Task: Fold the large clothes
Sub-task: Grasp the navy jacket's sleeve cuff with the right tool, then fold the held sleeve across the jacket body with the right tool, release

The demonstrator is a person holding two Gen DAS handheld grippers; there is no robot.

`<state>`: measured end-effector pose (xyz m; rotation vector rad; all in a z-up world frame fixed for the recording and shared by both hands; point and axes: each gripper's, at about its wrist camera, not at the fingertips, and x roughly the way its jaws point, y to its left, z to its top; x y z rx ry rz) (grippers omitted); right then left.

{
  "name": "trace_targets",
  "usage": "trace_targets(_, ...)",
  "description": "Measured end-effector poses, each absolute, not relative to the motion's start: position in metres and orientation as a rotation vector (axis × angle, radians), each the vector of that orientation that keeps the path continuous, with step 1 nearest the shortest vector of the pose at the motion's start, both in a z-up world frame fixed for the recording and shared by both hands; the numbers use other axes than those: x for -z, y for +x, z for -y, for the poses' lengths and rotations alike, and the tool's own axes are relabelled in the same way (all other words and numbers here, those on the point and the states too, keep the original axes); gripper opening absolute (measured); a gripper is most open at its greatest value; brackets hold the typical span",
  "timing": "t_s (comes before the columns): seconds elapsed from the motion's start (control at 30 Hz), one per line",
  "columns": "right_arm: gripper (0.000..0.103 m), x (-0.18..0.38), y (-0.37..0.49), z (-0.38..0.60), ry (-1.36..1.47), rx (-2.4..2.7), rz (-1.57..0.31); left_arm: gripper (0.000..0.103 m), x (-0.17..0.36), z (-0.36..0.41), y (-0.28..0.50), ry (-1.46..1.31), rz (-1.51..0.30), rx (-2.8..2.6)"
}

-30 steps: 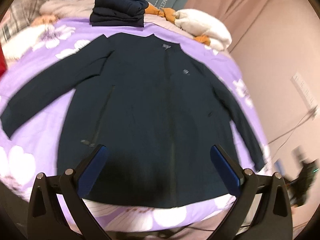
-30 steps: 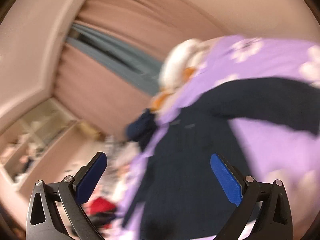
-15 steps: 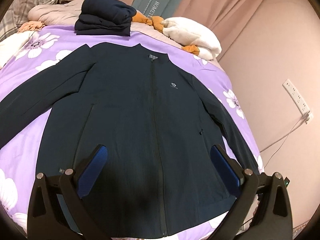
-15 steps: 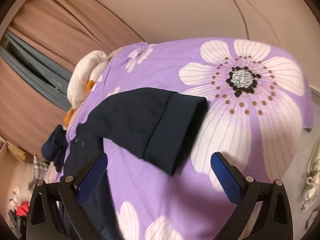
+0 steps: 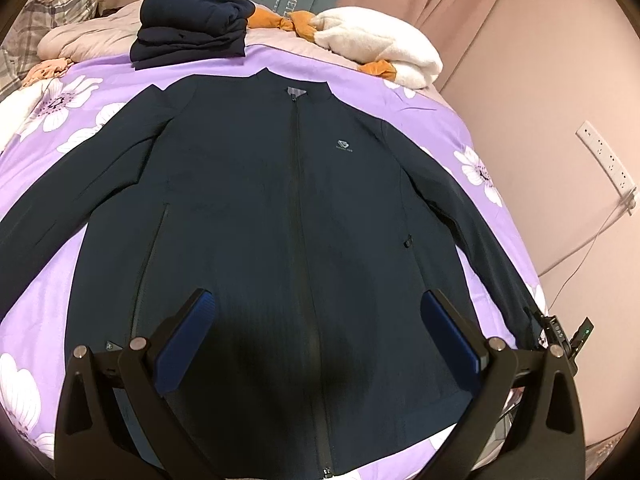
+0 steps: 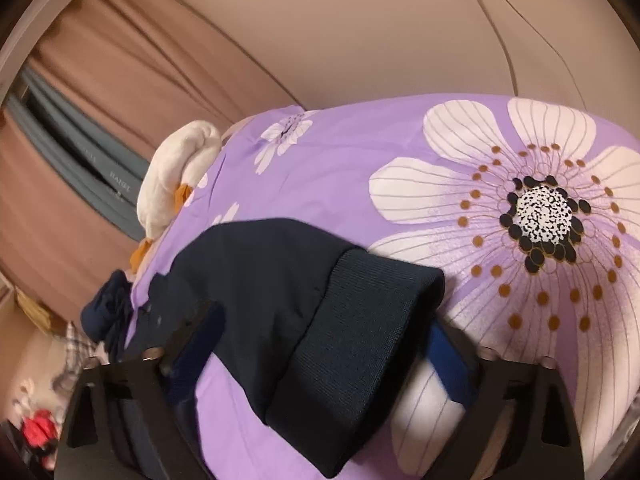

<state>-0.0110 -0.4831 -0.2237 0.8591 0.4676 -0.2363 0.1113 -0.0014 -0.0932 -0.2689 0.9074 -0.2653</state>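
Our left gripper (image 5: 316,336) hangs with jaws wide apart over the navy jacket (image 5: 280,220), spread front-up and zipped on the purple floral bedspread (image 5: 460,128). Only the right wrist view shows the sleeve's ribbed cuff (image 6: 360,340): there our right gripper (image 6: 320,352) is closing around it, pads not yet visibly pressing.

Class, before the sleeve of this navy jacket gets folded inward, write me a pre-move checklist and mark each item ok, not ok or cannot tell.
1. Navy jacket lies flat, front up, zipped: ok.
2. Sleeve cuff sits between the right gripper jaws as they close: ok.
3. Pads already pinching the cuff firmly: cannot tell.
4. Left gripper open, holding nothing, over the hem: ok.
5. Folded navy stack lies clear of the collar: ok.
6. Other sleeve's cuff in view: not ok, cut off at the frame edge.
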Motion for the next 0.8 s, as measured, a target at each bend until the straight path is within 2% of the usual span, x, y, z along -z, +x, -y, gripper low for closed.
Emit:
trace_targets(0.03, 0.064, 0.226, -0.007, 0.482, 0.842, 0.244, -0.495, 0.103, 0.094, 0.001, 0.112, -0.269, -0.913, 0.263)
trace_targets(0.1, 0.039, 0.224, -0.004, 0.481, 0.811, 0.263, -0.542, 0.103, 0.096, -0.001, 0.114, -0.266, -0.933, 0.238)
trace_targets(0.13, 0.035, 0.222, -0.003, 0.482, 0.807, 0.263, -0.558, 0.103, 0.097, -0.002, 0.115, -0.259, -0.942, 0.213)
trace_targets(0.2, 0.019, 0.211, -0.002, 0.48, 0.786, 0.258, -0.565, 0.103, 0.101, -0.01, 0.117, -0.241, -0.965, 0.142)
trace_targets(0.33, 0.013, 0.169, 0.009, 0.469, 0.725, 0.248, -0.548, 0.103, 0.107, -0.036, 0.116, -0.296, -0.988, 0.068)
trace_targets(0.47, 0.012, 0.118, 0.028, 0.455, 0.651, 0.248, -0.546, 0.103, 0.107, -0.061, 0.114, -0.372, -0.988, 0.042)
trace_targets(0.63, 0.012, 0.06, 0.073, 0.443, 0.763, 0.236, -0.533, 0.103, 0.098, -0.083, 0.113, -0.369, -0.95, 0.019)
trace_targets(0.8, 0.012, -0.024, 0.143, 0.363, 0.566, 0.213, -0.515, 0.103, 0.097, -0.118, 0.12, -0.409, -0.91, -0.034)
